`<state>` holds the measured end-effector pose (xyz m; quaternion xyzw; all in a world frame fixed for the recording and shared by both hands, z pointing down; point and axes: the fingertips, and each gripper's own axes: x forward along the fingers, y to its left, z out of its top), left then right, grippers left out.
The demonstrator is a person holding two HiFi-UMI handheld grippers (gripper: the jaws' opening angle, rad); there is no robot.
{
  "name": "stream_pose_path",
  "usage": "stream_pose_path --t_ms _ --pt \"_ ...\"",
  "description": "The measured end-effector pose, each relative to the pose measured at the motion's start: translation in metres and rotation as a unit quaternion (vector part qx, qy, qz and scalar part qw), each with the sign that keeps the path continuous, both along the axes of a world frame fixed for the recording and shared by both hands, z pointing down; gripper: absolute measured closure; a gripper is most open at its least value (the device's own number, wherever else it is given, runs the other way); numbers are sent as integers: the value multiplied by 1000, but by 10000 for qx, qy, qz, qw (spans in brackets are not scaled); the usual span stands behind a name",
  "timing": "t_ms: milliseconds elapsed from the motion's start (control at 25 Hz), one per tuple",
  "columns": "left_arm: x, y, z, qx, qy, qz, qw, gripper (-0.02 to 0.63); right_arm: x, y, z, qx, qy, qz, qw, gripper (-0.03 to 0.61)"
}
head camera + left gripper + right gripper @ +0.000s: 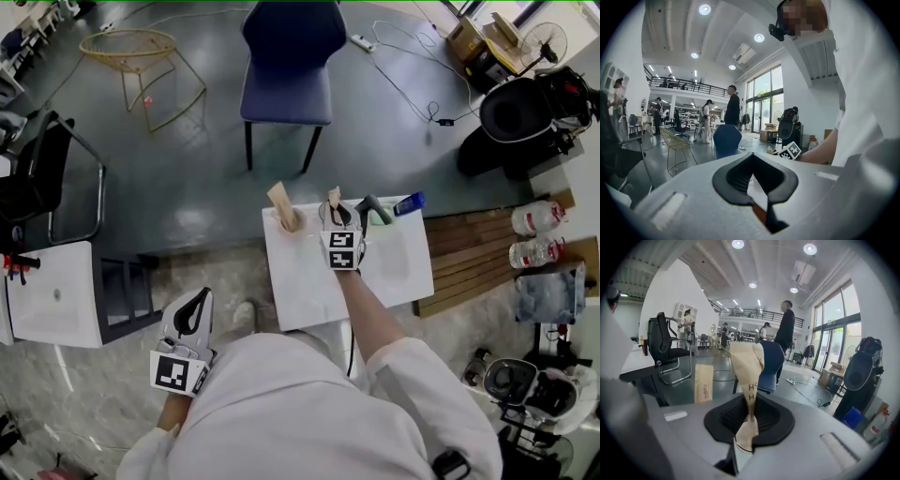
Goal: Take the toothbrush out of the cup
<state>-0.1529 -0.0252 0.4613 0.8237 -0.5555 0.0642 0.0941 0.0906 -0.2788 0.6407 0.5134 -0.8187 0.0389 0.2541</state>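
Pinching the paper-wrapped toothbrush (pixel 747 366), the right hand-held gripper (pixel 750 420) is best pulling it straight up without tilting, while the left hand-held gripper (pixel 753 180) is hanging closed and empty.

The near half of the white surface (pixel 314 286) lies bare, as does its right part, leaving open room to come in from the near edge. Along the far edge stand a paper packet (pixel 282 206) at the left corner, the right gripper (pixel 339 217) clamped on a wrapped toothbrush (pixel 333 198) in the middle, then a dark object (pixel 373 208) and a blue object (pixel 410 202). A blue chair (pixel 287 61) stands beyond the far side.
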Motion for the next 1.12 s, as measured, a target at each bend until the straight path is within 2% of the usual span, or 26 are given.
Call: stream_pose_path --t_ms 480,1120 --pt "24 -18 2 73 184 411 9990 609 14 13 -56 355 -121 44 9993 555" --pt "62 -41 6 141 346 957 9947 609 22 55 -140 825 -377 -103 9958 555"
